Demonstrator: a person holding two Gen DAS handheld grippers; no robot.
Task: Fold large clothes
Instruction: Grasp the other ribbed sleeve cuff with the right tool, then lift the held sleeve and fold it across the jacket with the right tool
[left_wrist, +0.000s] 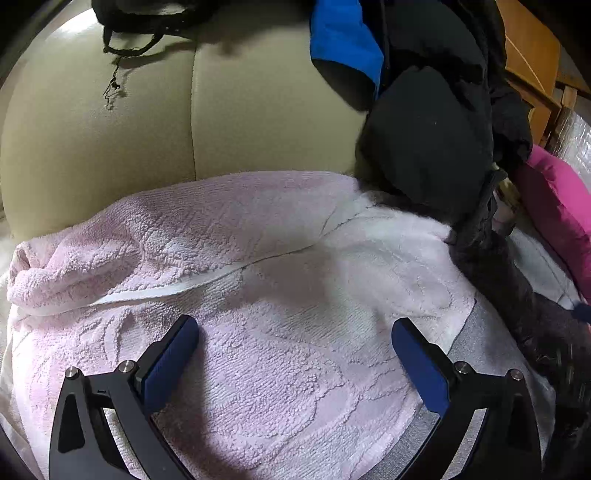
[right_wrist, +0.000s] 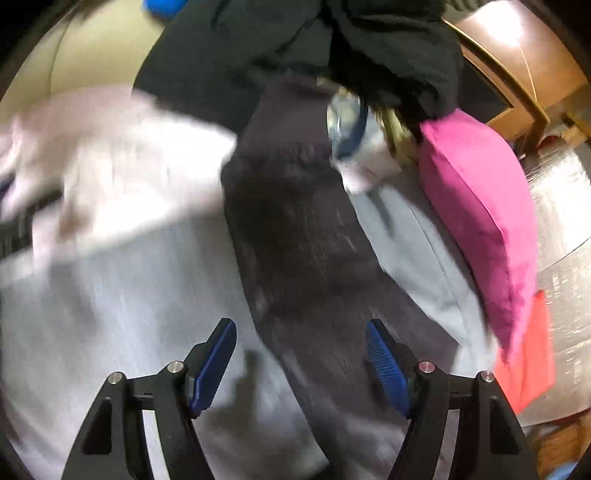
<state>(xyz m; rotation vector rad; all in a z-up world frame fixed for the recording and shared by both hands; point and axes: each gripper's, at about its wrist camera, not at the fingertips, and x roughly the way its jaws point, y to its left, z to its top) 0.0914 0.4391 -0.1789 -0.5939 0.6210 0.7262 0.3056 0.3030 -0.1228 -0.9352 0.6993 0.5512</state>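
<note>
A pink terry garment (left_wrist: 229, 295), thick and looped like a bathrobe, lies spread over a cream leather sofa (left_wrist: 147, 122), filling the near half of the left wrist view with a white-trimmed seam running across it from left to right. The left gripper (left_wrist: 295, 354) hangs just above the pink cloth with its blue-padded jaws spread wide and nothing between them. In the right wrist view, smeared by motion, the right gripper (right_wrist: 301, 354) stands open above a grey fabric (right_wrist: 110, 314) and a dark knitted strip (right_wrist: 295, 240) that crosses it from far to near; whether these belong to one piece cannot be told. To the right sits a magenta cushion (right_wrist: 480, 221), and a heap of black and blue clothing (left_wrist: 424, 110) is piled at the far right of the sofa. The terry looks soft, bulky and fairly heavy for cloth, likely to sag and drag rather than slide, with no stiffness to hold a crease. A sound hold would probably be at the trimmed edge or a corner, where the layers are thinnest, pinching one layer only.
</note>
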